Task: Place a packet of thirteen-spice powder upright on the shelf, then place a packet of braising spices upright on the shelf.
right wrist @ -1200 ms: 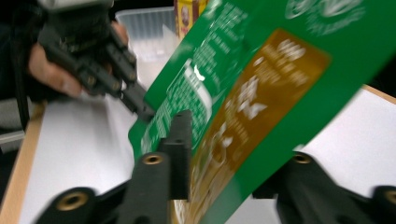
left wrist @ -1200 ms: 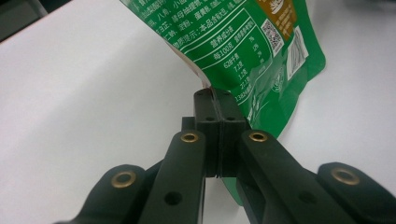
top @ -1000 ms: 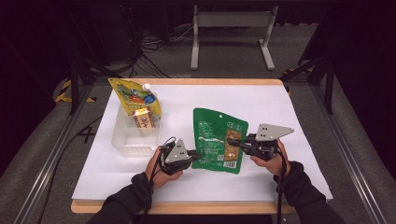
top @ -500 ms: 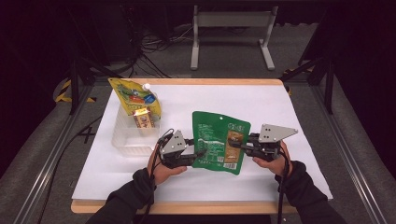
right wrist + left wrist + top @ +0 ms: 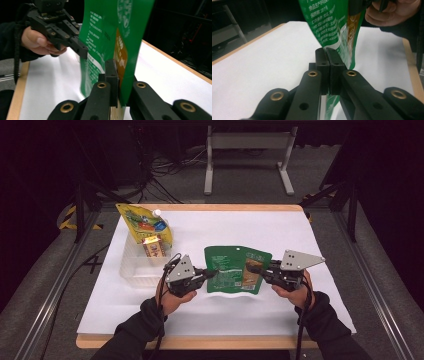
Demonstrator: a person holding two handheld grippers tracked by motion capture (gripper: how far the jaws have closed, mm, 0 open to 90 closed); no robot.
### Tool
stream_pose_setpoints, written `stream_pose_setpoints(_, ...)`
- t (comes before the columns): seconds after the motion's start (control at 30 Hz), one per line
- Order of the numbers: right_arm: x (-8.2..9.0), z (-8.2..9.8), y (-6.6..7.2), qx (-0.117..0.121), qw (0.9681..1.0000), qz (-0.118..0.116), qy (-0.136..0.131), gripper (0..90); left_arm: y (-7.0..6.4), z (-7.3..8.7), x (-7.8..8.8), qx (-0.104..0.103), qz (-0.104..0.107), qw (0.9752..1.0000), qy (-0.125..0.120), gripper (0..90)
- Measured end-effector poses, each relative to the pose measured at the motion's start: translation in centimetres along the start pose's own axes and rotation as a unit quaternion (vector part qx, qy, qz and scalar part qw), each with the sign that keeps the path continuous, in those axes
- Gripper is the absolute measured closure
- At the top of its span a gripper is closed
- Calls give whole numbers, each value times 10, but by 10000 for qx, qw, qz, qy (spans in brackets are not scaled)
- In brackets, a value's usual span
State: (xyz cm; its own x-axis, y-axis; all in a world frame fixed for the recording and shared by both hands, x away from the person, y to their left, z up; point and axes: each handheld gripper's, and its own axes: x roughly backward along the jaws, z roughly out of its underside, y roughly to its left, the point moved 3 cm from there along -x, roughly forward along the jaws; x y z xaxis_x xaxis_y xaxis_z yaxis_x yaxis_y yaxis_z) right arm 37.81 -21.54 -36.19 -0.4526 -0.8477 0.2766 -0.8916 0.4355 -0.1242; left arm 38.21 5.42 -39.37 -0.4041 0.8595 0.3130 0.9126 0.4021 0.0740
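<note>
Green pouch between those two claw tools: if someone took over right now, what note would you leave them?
Left gripper: shut on the green pouch at its left edge; its jaws have just been closing.
Right gripper: shut on the pouch's right edge.
Pouch: held between both above the white sheet.
Clear bin at left holds a yellow pouch and a small carton.
Done: two-sided grip.
Left: probably moving the pouch to the bin.

You can see small white Chinese writing on the green bag (image 5: 329, 25), upper middle, but it is too blurry to read.
</note>
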Motion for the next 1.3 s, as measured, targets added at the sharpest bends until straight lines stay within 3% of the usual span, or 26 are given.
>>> stream_pose_setpoints(0.4, -12, -13, 3, 90, 9999, 98, -68, 890, 4, -6, 13, -30, -257, 9997, 32, 899)
stream_pose_setpoints(0.77, -27, -30, 3, 115, 9997, 82, -213, 890, 12, -12, 33, -69, -473, 9988, -100, 899)
stream_pose_setpoints(1.3, -68, -58, 6, 110, 9987, 29, -506, 891, 28, -18, 74, -100, -1075, 9939, -205, 900)
